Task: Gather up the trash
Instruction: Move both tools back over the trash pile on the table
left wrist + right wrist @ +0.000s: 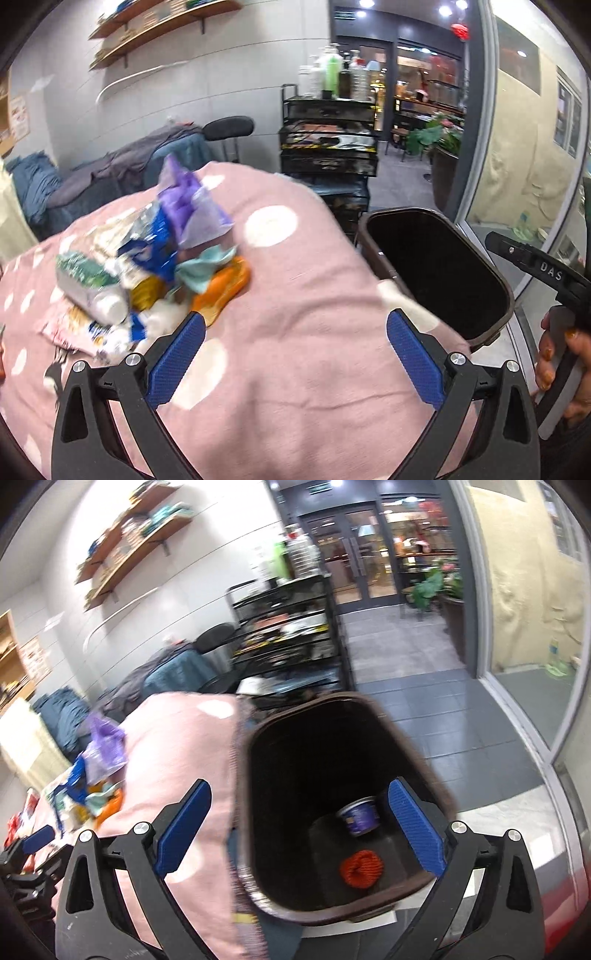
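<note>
A pile of trash [147, 266] lies on a pink polka-dot blanket [295, 369]: crumpled wrappers, a purple plastic bag [188, 206], an orange piece [221, 288] and a white bottle. My left gripper [295, 317] hovers open over the blanket, just right of the pile, with nothing between its blue pads. A dark brown bin [406, 211] stands on the floor to the right of the blanket. My right gripper [300, 784] stands open above the bin [303, 746], empty. At the bin's bottom lie a purple can [360, 816] and an orange net ball [361, 868]. The trash pile [85, 786] shows far left.
A black wire cart [328, 147] with bottles on top stands behind the bed. Grey and blue cloths [110, 173] drape a chair at the back left. A glass wall [517, 147] runs along the right, past the grey tiled floor [424, 716]. A hand [554, 354] holds the right gripper's handle.
</note>
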`<act>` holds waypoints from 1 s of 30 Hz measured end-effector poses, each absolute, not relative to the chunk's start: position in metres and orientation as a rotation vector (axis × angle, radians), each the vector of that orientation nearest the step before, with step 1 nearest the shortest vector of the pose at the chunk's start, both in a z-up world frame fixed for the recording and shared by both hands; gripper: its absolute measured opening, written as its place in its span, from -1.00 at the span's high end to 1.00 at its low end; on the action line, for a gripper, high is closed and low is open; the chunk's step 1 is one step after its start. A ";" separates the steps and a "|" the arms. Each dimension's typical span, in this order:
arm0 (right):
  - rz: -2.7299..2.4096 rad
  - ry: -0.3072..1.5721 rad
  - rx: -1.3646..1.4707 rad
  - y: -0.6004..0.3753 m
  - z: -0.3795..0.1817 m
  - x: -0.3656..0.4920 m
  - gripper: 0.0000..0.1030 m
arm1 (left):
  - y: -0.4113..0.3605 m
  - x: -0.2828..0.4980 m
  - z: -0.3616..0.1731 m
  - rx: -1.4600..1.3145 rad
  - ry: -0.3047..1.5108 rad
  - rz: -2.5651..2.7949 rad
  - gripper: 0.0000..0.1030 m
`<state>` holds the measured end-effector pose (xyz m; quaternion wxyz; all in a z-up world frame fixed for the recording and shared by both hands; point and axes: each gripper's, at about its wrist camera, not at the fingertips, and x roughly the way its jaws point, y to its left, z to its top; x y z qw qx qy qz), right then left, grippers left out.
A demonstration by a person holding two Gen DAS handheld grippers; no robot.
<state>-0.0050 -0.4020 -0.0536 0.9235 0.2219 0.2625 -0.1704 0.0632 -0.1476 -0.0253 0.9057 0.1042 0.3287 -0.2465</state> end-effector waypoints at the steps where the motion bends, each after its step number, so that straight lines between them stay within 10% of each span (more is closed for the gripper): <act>1: -0.328 0.545 0.450 -0.397 -0.053 -0.001 -0.85 | -0.139 0.065 -0.025 0.204 0.681 -0.494 -0.90; 21: 0.236 0.635 0.233 -0.223 -0.019 0.082 -0.85 | 0.043 0.106 -0.039 -0.021 0.747 -0.159 -0.88; 30: 0.297 0.615 0.127 -0.175 -0.004 0.094 -0.82 | 0.079 0.160 -0.061 -0.239 0.888 -0.201 -0.56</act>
